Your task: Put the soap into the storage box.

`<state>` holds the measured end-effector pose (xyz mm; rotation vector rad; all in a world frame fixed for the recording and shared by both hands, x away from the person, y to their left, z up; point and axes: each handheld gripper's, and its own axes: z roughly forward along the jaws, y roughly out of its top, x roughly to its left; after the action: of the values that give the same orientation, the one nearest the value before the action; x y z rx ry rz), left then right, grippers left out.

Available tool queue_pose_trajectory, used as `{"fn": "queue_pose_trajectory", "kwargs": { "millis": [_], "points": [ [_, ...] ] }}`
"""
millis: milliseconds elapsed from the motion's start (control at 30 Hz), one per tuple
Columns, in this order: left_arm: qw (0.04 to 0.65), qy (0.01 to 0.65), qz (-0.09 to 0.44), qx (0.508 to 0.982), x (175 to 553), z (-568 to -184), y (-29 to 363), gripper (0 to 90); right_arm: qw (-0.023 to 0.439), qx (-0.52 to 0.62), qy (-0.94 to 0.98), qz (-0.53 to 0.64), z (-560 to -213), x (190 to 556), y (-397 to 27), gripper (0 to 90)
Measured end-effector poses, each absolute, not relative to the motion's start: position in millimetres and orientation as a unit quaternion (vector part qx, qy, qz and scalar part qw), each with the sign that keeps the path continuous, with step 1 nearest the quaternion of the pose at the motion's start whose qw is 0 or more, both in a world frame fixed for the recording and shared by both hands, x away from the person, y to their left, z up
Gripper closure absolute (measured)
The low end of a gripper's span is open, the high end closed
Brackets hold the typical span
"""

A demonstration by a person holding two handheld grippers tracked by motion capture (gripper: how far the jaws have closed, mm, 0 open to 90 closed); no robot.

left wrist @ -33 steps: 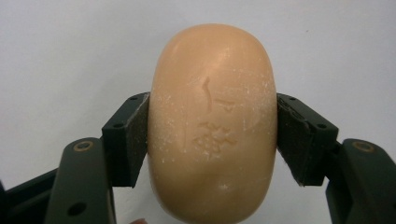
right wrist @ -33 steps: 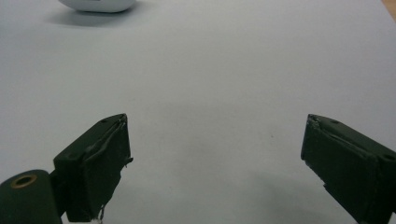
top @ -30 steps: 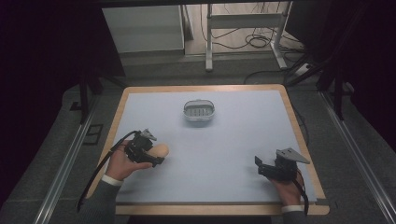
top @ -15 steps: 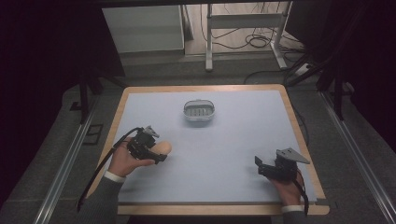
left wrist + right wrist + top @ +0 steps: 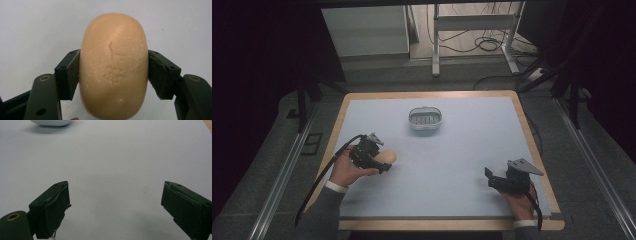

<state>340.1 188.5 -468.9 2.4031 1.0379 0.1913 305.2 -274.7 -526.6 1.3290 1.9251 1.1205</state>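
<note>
Left gripper (image 5: 384, 162): clamped on the soap, one black pad against each long side, as the left gripper view shows; held in the person's left hand (image 5: 346, 170) at the table's near left, jaws pointing right.
Soap (image 5: 113, 66): a smooth peach-tan oval bar, rounded at the ends, with faint stamped marks on its upper face and pale dusty specks over the surface; it spans the whole gap between the pads and sticks out past their tips. In the high view it lies just beside the left hand, low over the mat; whether it touches the mat cannot be told.
Right gripper (image 5: 115, 206): jaws spread wide with nothing between them, only bare mat below; held in the right hand (image 5: 521, 200) at the near right, well apart from the soap.
Dish (image 5: 425, 119): a pale oval dish with a slotted floor, at the far middle of the mat.
Table (image 5: 532, 145): wooden edge around a light grey mat (image 5: 462, 150).
</note>
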Motion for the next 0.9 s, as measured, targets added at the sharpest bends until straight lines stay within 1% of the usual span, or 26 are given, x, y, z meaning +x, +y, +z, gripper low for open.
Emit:
{"fn": "queue_pose_trajectory", "kwargs": {
  "millis": [900],
  "points": [
    [0.253,0.384,0.072,0.885,351,-466,186,32.4,0.271,0.496,0.714,0.414,-527,306,-275,8.4]
  ]
}}
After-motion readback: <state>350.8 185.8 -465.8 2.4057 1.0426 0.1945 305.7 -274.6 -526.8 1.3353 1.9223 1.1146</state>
